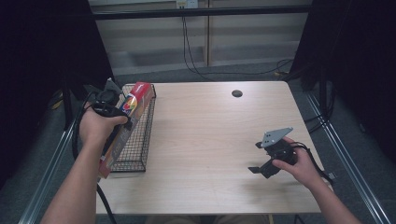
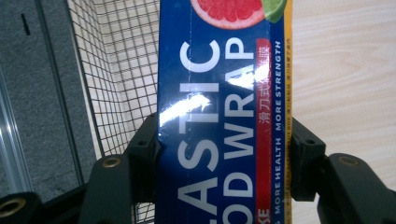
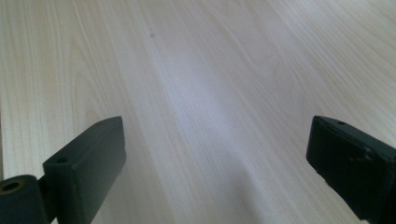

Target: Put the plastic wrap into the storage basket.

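Nearest me, at the front right part of the pale wooden table (image 1: 201, 135), I am holding my right gripper (image 1: 258, 158) low over the bare wood, well apart from the black wire mesh basket (image 1: 135, 149) at the table's left edge. Its two black jaws are standing wide apart with nothing between them, and in the right gripper view I am looking along them at plain wood grain. My right hand (image 1: 299, 165) is wrapping the gripper's body from behind, the grey three-cornered plate on top.

Over at the basket, my left hand (image 1: 95, 126) is gripping the left gripper (image 2: 229, 154), whose jaws are clamping the long blue and red plastic food wrap box (image 2: 219, 116) across its width, one black pad pressing each long side. The box is lying lengthwise over the basket, its near end sticking out past the basket's front rim and its red far end reaching the back rim; whether it is resting on the mesh I cannot tell.

Beyond the basket, toward the table's far edge, a small round dark hole (image 1: 236, 93) is sitting in the wood.
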Demonstrator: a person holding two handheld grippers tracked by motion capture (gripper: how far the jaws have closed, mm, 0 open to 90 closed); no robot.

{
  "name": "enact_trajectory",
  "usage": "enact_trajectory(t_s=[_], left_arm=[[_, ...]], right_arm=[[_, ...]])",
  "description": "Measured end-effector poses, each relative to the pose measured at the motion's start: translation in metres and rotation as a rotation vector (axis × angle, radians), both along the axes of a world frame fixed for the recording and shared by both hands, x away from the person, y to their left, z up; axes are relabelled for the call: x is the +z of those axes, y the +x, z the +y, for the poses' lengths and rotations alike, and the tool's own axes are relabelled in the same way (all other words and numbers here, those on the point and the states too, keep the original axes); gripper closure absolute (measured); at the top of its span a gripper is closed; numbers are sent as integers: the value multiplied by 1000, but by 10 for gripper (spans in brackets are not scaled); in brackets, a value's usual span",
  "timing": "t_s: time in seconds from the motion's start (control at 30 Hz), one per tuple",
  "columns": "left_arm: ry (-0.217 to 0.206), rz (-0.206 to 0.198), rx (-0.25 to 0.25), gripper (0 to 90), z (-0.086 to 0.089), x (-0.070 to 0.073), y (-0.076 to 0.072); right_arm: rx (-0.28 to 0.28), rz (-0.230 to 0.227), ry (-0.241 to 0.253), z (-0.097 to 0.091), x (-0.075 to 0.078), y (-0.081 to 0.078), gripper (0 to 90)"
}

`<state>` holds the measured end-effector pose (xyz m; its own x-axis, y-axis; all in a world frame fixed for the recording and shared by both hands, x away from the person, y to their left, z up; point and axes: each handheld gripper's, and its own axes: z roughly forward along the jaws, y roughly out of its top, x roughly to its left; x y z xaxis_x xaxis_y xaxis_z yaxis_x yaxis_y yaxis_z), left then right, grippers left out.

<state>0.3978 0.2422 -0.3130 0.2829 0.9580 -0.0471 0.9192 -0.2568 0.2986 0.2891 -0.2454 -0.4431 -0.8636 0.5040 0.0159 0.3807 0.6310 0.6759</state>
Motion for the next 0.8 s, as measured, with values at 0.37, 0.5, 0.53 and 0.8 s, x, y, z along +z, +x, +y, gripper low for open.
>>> enact_trajectory(t_s=[0.37, 0.5, 0.53, 0.8], left_arm=[[0, -11, 160, 427, 12, -8, -3], [22, -2, 172, 427, 11, -16, -2], [9, 7, 190, 426, 9, -18, -2], [5, 21, 225, 424, 7, -33, 1]], right_arm=[[-2, -5, -4, 1, 1, 0, 45], [0, -6, -4, 1, 1, 0, 44], [-2, -8, -5, 1, 1, 0, 44], [1, -10, -8, 0, 1, -1, 44]])
